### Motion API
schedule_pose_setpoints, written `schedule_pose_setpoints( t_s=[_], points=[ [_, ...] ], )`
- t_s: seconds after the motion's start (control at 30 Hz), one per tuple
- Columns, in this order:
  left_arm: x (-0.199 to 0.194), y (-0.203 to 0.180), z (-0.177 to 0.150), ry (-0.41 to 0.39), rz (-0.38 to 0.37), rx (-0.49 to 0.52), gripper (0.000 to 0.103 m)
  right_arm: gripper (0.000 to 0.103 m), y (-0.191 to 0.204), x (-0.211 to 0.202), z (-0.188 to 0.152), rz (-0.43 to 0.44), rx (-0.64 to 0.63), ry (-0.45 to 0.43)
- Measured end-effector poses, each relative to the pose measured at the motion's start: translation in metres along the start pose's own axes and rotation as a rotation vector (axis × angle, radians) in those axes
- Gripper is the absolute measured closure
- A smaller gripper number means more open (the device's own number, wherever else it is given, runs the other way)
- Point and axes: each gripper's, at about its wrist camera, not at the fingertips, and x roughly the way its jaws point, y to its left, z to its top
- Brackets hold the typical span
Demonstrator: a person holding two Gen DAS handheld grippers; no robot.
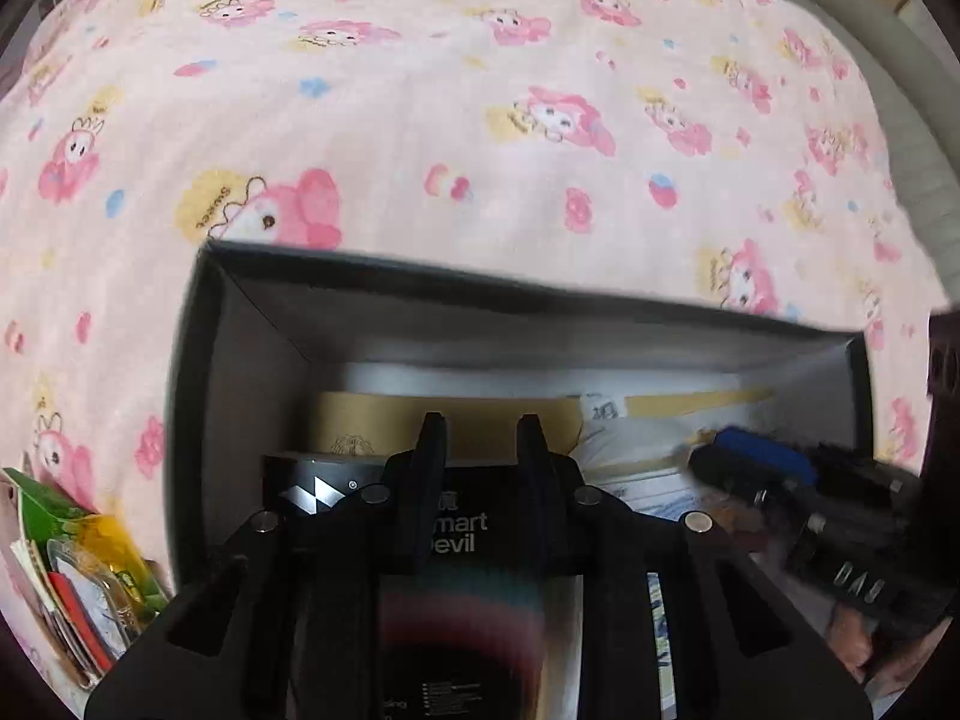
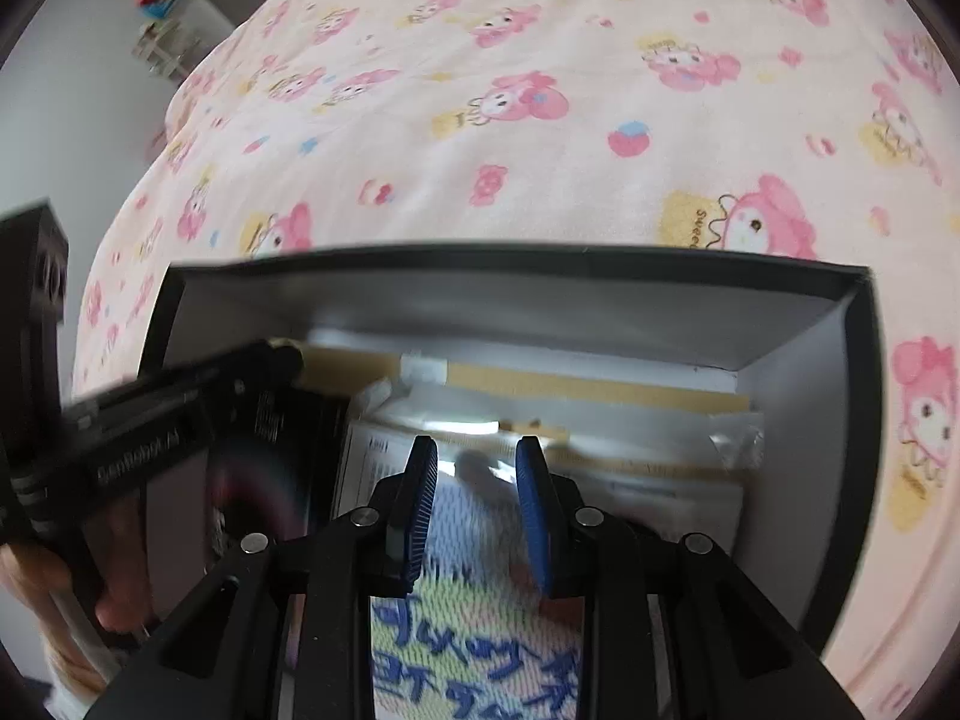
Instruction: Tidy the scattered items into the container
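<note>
My left gripper [image 1: 480,420] is shut on a black box [image 1: 468,531] printed with white letters and a rainbow disc. It hangs over the open black container [image 1: 540,300], whose inside is pale grey. My right gripper [image 2: 475,444], with blue pads [image 2: 420,504], is shut on a flat packet [image 2: 474,630] with blue characters on a white and green pattern, also above the container [image 2: 540,258]. Each gripper shows in the other's view: the right gripper [image 1: 756,462] at the right, and the left gripper [image 2: 282,363] at the left with the black box [image 2: 264,480].
The container lies on a pink cartoon-print sheet [image 1: 420,90] and holds a brown envelope [image 1: 372,420], white papers and plastic wrap [image 2: 732,438]. Green and yellow packets with cards [image 1: 90,558] lie at its left. A person's hand [image 2: 120,594] holds the left gripper.
</note>
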Motion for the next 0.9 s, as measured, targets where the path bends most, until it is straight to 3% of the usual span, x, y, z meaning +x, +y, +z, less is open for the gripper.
schedule_pose_setpoints(
  t_s=[0.1, 0.23, 0.37, 0.57, 0.7, 0.77, 0.83, 0.9],
  points=[
    [-0.001, -0.004, 0.0, -0.018, 0.017, 0.0, 0.079, 0.079, -0.007, 0.008, 0.001, 0.02, 0.007, 0.022],
    [-0.003, 0.0, -0.005, -0.001, -0.029, -0.019, 0.079, 0.079, -0.007, 0.009, -0.002, 0.018, -0.001, 0.019],
    [-0.011, -0.005, -0.012, -0.045, -0.063, -0.003, 0.079, 0.079, -0.002, 0.004, -0.005, -0.021, -0.006, -0.012],
    [-0.039, -0.014, -0.045, 0.006, -0.294, 0.005, 0.079, 0.079, 0.019, -0.069, -0.039, -0.062, -0.117, -0.186],
    [-0.027, -0.022, -0.065, 0.103, -0.356, -0.009, 0.079, 0.079, 0.003, -0.087, -0.069, 0.024, -0.045, -0.193],
    [-0.023, -0.033, -0.065, 0.125, -0.334, 0.035, 0.079, 0.079, 0.008, -0.086, -0.08, 0.031, -0.081, -0.178],
    [-0.022, -0.037, -0.064, 0.099, -0.219, 0.045, 0.079, 0.079, 0.018, -0.084, -0.086, -0.022, -0.131, -0.182],
    [-0.02, -0.037, -0.066, 0.102, -0.18, 0.046, 0.077, 0.079, 0.023, -0.08, -0.086, -0.028, -0.128, -0.181]
  ],
)
